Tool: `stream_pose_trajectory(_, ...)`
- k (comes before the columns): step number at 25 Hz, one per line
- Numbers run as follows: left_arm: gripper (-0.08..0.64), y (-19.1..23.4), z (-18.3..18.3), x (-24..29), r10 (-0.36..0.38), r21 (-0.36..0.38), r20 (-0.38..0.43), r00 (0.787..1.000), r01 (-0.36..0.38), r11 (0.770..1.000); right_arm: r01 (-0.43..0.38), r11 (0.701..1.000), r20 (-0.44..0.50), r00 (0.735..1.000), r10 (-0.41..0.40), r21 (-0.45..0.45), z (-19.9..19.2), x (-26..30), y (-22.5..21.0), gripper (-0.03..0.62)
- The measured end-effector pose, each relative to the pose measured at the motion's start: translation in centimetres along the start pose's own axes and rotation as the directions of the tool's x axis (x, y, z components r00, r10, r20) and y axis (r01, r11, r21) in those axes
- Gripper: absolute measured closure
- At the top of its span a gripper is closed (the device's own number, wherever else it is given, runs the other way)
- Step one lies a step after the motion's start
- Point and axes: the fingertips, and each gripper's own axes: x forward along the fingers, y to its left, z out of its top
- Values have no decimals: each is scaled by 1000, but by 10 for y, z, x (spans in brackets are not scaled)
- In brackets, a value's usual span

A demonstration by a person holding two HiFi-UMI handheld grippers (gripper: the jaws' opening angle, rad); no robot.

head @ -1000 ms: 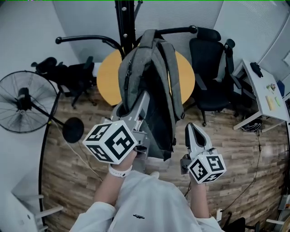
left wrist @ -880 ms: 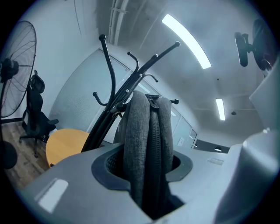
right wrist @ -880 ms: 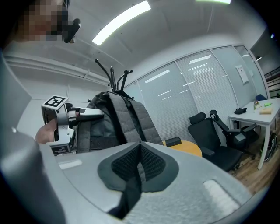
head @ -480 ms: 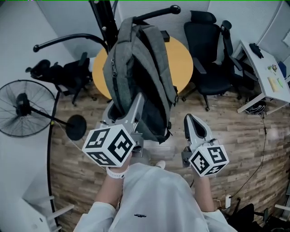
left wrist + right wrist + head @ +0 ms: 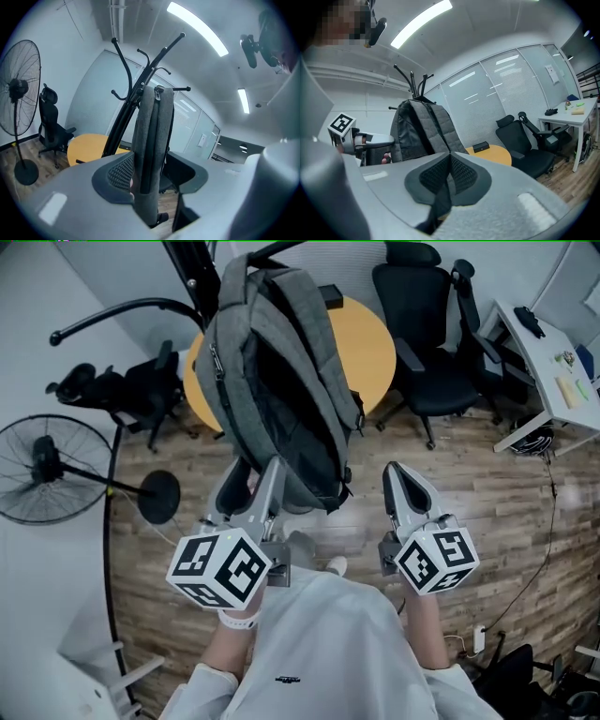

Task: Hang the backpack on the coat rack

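Note:
The grey backpack (image 5: 281,381) hangs by its top from a hook of the black coat rack (image 5: 202,268). My left gripper (image 5: 251,482) sits just under the bag's lower end, open. Its jaws have just been closing a little after opening wide. In the left gripper view the backpack (image 5: 152,140) runs down between the jaws, with a gap on its right side; the coat rack (image 5: 126,108) stands behind it. My right gripper (image 5: 405,479) is shut on nothing, to the right of the bag and apart from it. The right gripper view shows the backpack (image 5: 422,131) beyond its shut pads (image 5: 449,161).
A round yellow table (image 5: 375,343) stands behind the rack. Black office chairs (image 5: 431,343) are at the right, another black chair (image 5: 122,395) at the left. A standing fan (image 5: 47,465) is at the far left, a white desk (image 5: 553,362) at the far right.
My left gripper has let go of the backpack's lower part, opened wider and drawn down and back toward me. The backpack hangs from the rack. The right gripper has barely moved.

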Motion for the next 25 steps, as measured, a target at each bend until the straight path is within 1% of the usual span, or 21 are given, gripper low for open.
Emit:
stream_pose_trajectory(2,346,0,-6,-9,8,9,-8,1000,-8,1000,5,1000,5,1000,-5,-1,1,-1,-3,592)
stream_pose_trajectory(4,347,-5,-14,-15,-1,8,-16,1000,2,1000,9,1000,9,1000,-9,-1,1,0,-5,592)
stream_pose_trajectory(6,349,-16,-25,-15,-38,-7,-28,999,38,999,15,1000,13,1000,-15,-1,2,-1,-7,592)
stream_pose_trajectory(9,354,-35,-45,-9,-95,-12,-75,993,94,995,27,1000,17,999,-27,-4,3,-5,-8,592)
stream_pose_trajectory(14,389,-53,-63,6,-156,27,-136,978,161,987,66,997,37,997,-64,-37,10,-15,-15,592)
stream_pose_trajectory(17,415,-57,-65,14,-174,41,-146,974,182,983,94,994,53,994,-91,-56,16,-23,-21,592)
stream_pose_trajectory(21,459,-62,-66,25,-185,71,-147,972,197,978,141,983,77,988,-133,-114,23,-37,-31,592)
stream_pose_trajectory(25,543,-61,-71,33,-168,126,-140,976,186,974,204,955,84,978,-190,-216,22,-53,-42,594)
